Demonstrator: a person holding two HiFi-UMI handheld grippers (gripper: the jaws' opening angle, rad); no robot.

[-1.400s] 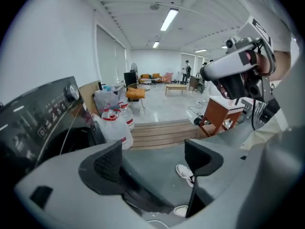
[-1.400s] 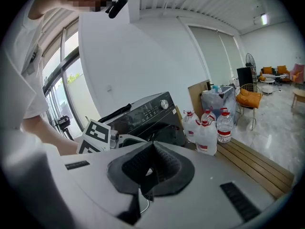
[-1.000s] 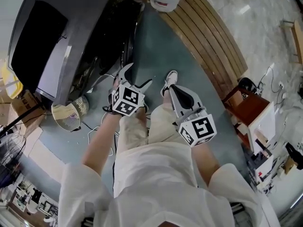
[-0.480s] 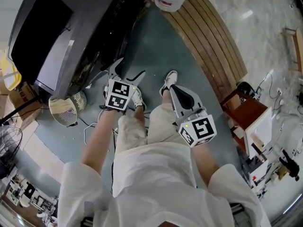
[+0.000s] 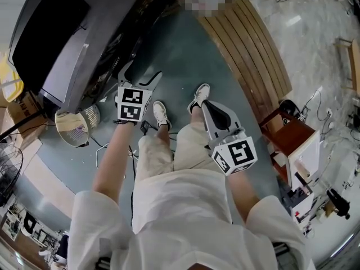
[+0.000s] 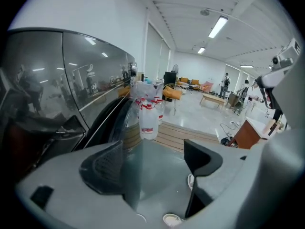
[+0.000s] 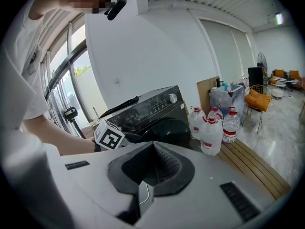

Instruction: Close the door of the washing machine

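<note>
The dark washing machine (image 5: 62,44) stands at the upper left of the head view, and its round door (image 5: 135,38) hangs open toward the floor. My left gripper (image 5: 140,72) is open, right beside the door. In the left gripper view the door's glassy edge (image 6: 129,142) runs between the spread jaws of the left gripper (image 6: 155,161), close to the left jaw; whether they touch I cannot tell. My right gripper (image 5: 205,103) is held over the person's right leg, shut and empty. From the right gripper (image 7: 153,149) the machine (image 7: 152,109) shows beyond the closed jaws.
A wooden slatted platform (image 5: 253,49) runs along the right, with several water bottles (image 6: 148,113) at its far end. A round wire basket (image 5: 79,125) and cables (image 5: 112,151) lie on the floor left of the person's shoes (image 5: 160,114). A red-brown cabinet (image 5: 292,131) stands at the right.
My left gripper has moved up and to the left, away from the legs and closer to the washing machine door. The right gripper has stayed where it was.
</note>
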